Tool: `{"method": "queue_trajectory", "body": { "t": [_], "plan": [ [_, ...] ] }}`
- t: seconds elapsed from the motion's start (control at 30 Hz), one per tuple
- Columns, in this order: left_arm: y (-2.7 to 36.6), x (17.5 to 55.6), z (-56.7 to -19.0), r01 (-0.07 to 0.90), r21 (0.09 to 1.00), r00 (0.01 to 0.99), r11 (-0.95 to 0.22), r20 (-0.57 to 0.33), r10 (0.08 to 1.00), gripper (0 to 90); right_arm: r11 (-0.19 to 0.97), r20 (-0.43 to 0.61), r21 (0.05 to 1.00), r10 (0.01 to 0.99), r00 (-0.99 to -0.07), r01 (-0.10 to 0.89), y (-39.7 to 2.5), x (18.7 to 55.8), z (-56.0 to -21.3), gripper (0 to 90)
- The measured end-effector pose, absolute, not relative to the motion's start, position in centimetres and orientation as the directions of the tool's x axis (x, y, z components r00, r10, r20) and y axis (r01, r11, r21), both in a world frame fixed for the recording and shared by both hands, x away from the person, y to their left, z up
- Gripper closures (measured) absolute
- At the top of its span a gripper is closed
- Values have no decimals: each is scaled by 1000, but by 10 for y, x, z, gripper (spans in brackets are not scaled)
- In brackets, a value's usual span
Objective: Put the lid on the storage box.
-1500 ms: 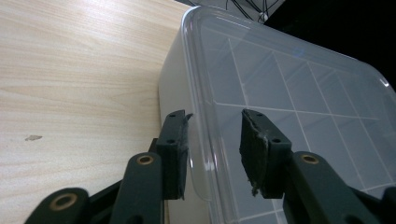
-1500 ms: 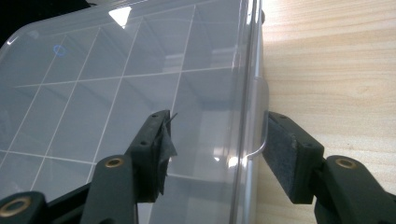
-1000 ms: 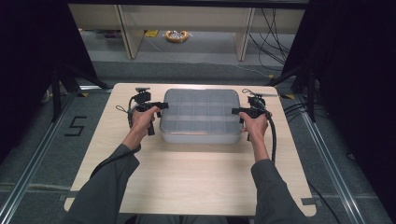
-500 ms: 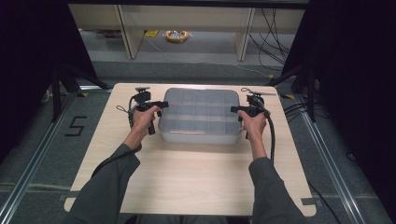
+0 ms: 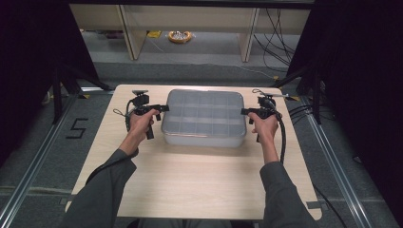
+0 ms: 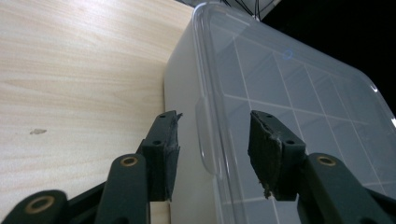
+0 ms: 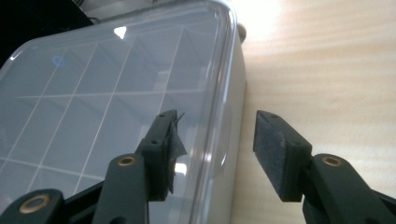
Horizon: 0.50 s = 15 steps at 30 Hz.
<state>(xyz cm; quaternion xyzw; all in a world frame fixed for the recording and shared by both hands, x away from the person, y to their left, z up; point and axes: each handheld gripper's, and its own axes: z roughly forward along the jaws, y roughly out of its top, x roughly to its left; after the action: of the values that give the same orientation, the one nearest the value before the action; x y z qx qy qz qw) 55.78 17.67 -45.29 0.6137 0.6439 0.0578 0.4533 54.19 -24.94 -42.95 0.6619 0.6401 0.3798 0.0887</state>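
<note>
Clear, rectangular plastic organiser box with a lid and a grid of inner dividers (image 5: pixel 203 117), sitting flat on the far half of the pale wooden table (image 5: pixel 190 180), roughly centred between its side edges. Left gripper (image 5: pixel 161 108), held in the left hand (image 5: pixel 139 124), at the box's left short side; right gripper (image 5: pixel 245 112), held in the right hand (image 5: pixel 264 127), at the box's right short side. Both forearms in grey sleeves, coming up from the near edge of the table. In the left gripper view, box (image 6: pixel 289 102) close ahead, with its lid rim and a small tab on that rim running up between the two black jaws; left gripper (image 6: pixel 212 140) spread wide, one jaw over the side wall and table, the other over the lid, neither pad visibly pressing on the plastic. In the right gripper view, box (image 7: pixel 116 93) ahead and to the left; right gripper (image 7: pixel 217 135) likewise wide open, straddling the lid rim, one jaw over the lid, the other over the bare tabletop (image 7: pixel 327 70) beside the wall, gripping nothing. Worn, frayed padding on the inner face of the jaws in both gripper views. Compartments inside the box look empty through the lid. Beyond the table, a grey floor, pale furniture legs and a small yellow ring-shaped object (image 5: pixel 179 36) on the floor. A black mark like a "5" (image 5: pixel 77 128) on the floor to the left of the table.
</note>
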Motion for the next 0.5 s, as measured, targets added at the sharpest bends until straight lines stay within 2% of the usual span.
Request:
{"method": "queue_trajectory", "body": {
  "t": [0.1,0.2,0.23,0.3,0.33,0.37,0.47,0.5],
  "plan": [
    [178,555,-456,759,599,164,254,-554,817,536,-194,446,571,889,-104,797,-251,540,-435,522],
    [178,555,-456,758,598,173,259,-567,805,565,-204,457,572,884,-101,795,-250,541,-437,544],
    [177,555,-456,760,595,176,261,-576,799,597,-211,474,561,874,-102,800,-247,540,-437,559],
    [174,556,-457,759,596,180,261,-578,796,589,-215,481,566,870,-107,796,-246,541,-438,559],
    [173,556,-457,757,597,169,267,-573,802,588,-223,470,571,878,-91,790,-243,542,-437,556],
    [172,556,-457,756,595,167,272,-577,799,590,-264,503,533,863,-50,804,-239,542,-435,548],
    [171,556,-456,748,608,172,265,-563,808,590,-238,474,566,877,-75,789,-241,544,-437,547],
    [169,557,-455,748,600,153,282,-570,807,590,-273,495,538,868,-37,797,-238,544,-436,546]
  ]
}}
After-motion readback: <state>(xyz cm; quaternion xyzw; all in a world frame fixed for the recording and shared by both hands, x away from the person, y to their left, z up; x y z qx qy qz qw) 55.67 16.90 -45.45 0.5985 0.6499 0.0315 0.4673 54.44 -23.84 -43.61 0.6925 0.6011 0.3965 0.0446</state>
